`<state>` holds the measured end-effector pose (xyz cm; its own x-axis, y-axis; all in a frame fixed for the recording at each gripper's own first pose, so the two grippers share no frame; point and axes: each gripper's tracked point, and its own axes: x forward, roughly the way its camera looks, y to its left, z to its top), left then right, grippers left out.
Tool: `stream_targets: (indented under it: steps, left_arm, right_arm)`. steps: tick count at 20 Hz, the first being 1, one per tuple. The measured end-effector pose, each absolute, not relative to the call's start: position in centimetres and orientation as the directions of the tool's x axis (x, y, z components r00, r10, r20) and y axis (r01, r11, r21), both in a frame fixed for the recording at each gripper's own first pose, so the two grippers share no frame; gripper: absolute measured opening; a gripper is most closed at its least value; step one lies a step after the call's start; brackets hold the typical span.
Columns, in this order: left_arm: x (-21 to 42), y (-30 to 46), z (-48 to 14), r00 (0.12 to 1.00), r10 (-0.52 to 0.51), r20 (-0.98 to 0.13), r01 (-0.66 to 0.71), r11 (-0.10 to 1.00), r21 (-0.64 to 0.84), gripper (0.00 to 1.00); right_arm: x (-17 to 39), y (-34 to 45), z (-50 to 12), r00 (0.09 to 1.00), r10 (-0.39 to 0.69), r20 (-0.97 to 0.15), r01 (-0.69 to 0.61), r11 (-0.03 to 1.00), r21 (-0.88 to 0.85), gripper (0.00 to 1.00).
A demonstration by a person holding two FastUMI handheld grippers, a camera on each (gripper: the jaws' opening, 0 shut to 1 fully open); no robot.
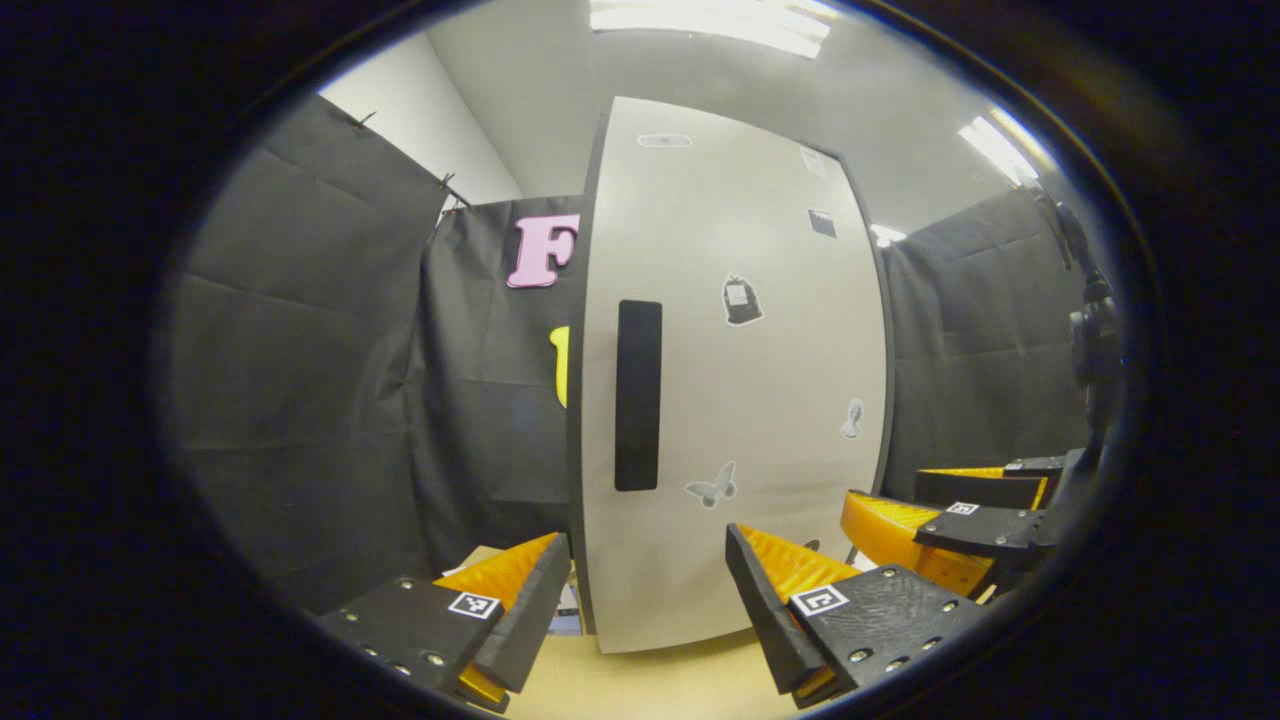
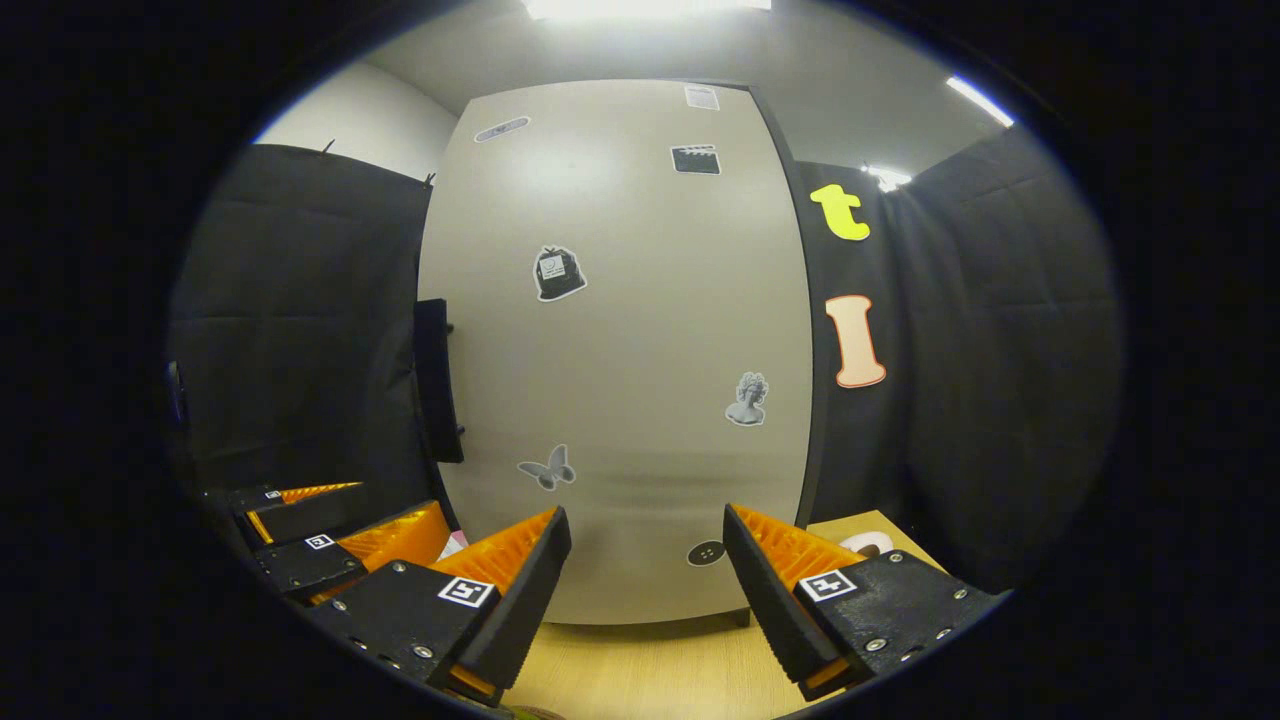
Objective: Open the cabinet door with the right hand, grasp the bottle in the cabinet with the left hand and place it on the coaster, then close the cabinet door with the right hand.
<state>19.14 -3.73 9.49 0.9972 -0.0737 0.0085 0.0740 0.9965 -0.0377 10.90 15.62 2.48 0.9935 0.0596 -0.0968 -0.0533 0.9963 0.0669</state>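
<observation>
A tall beige cabinet [image 1: 740, 380] stands on the wooden table, its door closed, with a black vertical handle [image 1: 638, 395] near the door's left edge. In the left gripper view my left gripper [image 1: 648, 590] is open, close in front of the door's lower part, and the right gripper [image 1: 960, 515] shows to its right. In the right gripper view the cabinet door [image 2: 620, 350] carries several stickers and the handle [image 2: 437, 380] sticks out at its left edge. My right gripper [image 2: 648, 570] is open before the door's lower middle. The left gripper [image 2: 330, 540] sits low left.
Black cloth walls surround the cabinet on both sides. The light wooden tabletop [image 2: 650, 670] runs under the grippers. A small round white-and-brown object [image 2: 868, 545] lies on the table at the cabinet's right.
</observation>
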Motion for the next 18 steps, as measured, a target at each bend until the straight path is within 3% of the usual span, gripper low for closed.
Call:
stream_targets:
  steps: [7,13,14,18]
  left_arm:
    - [18.7,-4.8,10.5,0.996,-0.086,0.022,0.087,0.996,-0.008,0.89]
    - [18.0,-5.1,12.0,0.993,-0.083,0.080,0.082,0.997,0.012,0.89]
    - [17.9,-5.2,12.1,0.993,-0.082,0.082,0.081,0.997,0.012,0.85]
    - [17.7,-5.5,12.2,0.993,-0.081,0.090,0.080,0.997,0.015,0.93]
  right_arm:
    - [10.0,15.3,3.6,0.998,0.036,-0.049,-0.034,0.998,0.047,0.95]
    - [9.3,16.1,4.5,0.995,0.095,0.021,-0.095,0.996,-0.003,0.95]
    - [9.3,16.1,4.5,0.995,0.098,0.027,-0.098,0.995,-0.006,0.95]
    - [9.3,15.0,4.0,0.997,0.070,0.017,-0.070,0.998,0.008,0.95]
